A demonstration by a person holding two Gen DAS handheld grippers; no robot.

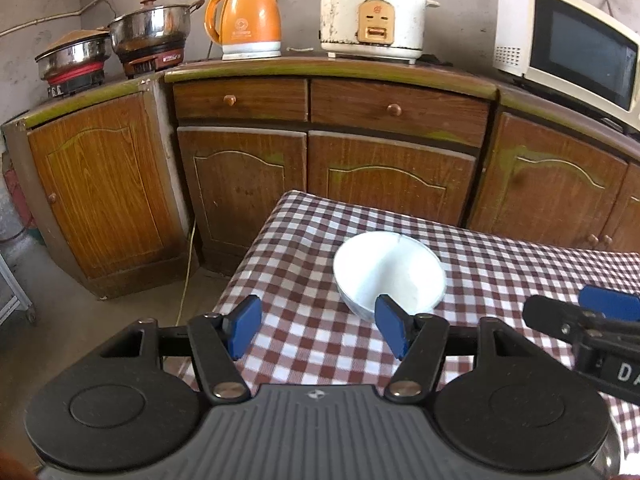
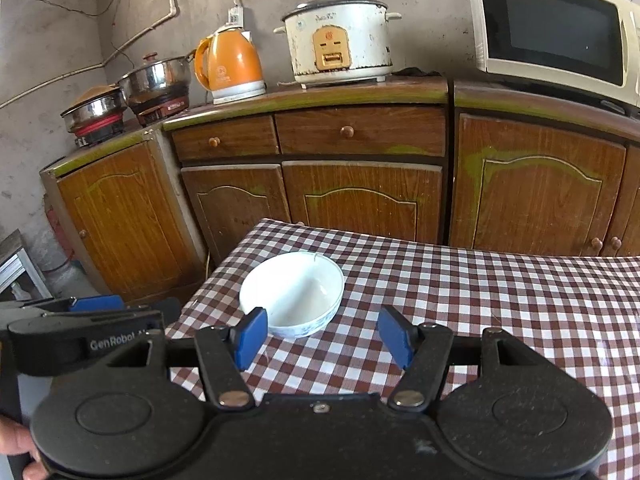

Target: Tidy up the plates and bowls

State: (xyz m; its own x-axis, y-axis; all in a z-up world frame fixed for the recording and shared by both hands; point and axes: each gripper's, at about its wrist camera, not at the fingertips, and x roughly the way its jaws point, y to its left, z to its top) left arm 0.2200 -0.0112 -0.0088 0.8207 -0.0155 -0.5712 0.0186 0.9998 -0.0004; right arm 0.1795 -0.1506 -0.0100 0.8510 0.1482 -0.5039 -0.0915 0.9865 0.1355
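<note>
A white bowl (image 1: 390, 270) is seen upright on the checked cloth of the counter (image 1: 500, 264), near its far left corner. No plates are seen in either view.

Left tongs (image 1: 318, 328) are held spread, nothing pinched btwn the blue pads (image 1: 244, 326); only checked cloth shows in the gap. The bowl sits just beyond and slightly right of that gap, its near rim partly hidden by the right pad. Contact w/ that pad cannot be told, prob. apart.

Right tongs (image 2: 324, 336) are likewise spread and empty. In the right wrist view the bowl (image 2: 294, 292) lies ahead and to the left, its near side behind the left pad (image 2: 252, 336).

The two tongs are held side by side over the counter's near part; each shows at the edge of the other's view.

Behind the counter, wooden cabinets (image 1: 384, 176) carry an orange kettle (image 1: 244, 20), a rice cooker (image 1: 372, 14), a microwave (image 1: 568, 44) and two steel pots (image 1: 150, 26).
</note>
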